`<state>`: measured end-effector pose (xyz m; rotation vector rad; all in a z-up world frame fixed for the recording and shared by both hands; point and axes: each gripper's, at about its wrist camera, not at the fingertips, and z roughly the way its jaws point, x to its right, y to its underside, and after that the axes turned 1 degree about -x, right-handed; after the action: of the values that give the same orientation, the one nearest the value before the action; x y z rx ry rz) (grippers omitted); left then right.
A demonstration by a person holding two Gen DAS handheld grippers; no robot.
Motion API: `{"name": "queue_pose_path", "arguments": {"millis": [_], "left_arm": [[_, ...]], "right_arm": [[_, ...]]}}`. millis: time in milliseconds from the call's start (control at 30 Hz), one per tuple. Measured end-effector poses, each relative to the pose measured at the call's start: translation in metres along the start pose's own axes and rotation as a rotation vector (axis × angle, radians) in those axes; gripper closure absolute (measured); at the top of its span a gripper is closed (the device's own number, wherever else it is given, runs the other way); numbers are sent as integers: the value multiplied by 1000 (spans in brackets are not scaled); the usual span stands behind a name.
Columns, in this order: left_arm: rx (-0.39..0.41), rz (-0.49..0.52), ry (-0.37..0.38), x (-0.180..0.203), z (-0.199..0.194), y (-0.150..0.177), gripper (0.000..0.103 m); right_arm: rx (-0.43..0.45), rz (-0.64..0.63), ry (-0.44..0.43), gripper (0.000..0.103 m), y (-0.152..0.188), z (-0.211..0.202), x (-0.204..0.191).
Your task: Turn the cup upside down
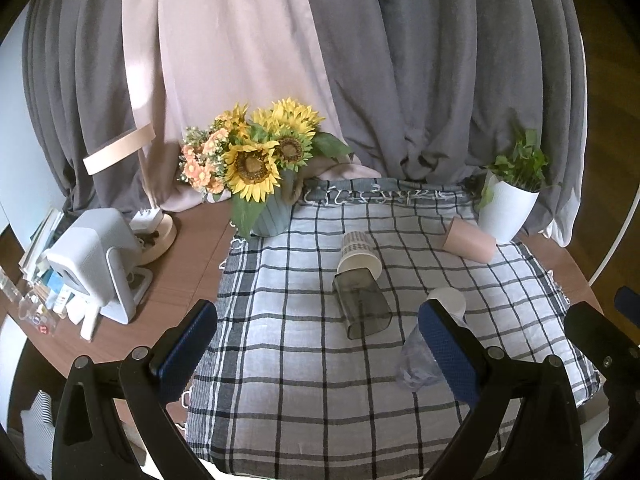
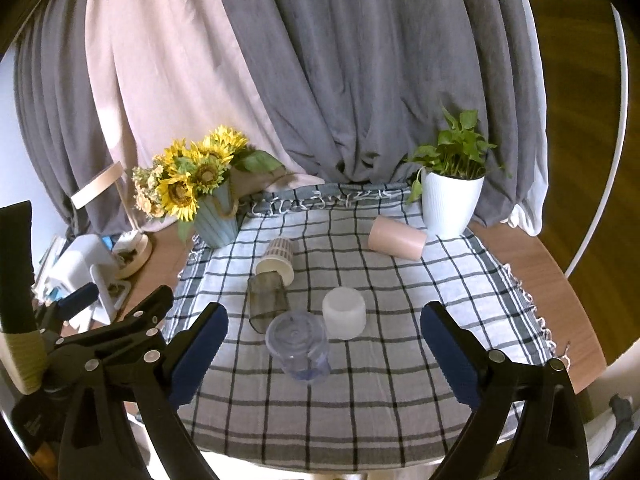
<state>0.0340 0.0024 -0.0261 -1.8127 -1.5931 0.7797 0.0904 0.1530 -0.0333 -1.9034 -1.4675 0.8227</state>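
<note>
Spread wide and empty above the checked cloth [image 2: 360,380]: both hand-held grippers, right [image 2: 324,354] nearest the clear cup [image 2: 300,346], upright dead ahead between its fingers; left [image 1: 316,350] off to its side.

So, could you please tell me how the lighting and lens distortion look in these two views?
Left wrist view: soft daylight, a bright patch on the pink curtain, black fisheye corners. Right wrist view: the same even light; the checked cloth lines bow, and the table edge curves strongly.
</note>
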Motion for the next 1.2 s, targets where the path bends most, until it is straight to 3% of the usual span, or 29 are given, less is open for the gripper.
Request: {"name": "queue_pose_path", "arguments": {"millis": [1200], "left_arm": [[15, 15, 15, 9, 3, -6, 0]], "right_arm": [[-10, 12, 19, 6, -2, 3, 4]]}}
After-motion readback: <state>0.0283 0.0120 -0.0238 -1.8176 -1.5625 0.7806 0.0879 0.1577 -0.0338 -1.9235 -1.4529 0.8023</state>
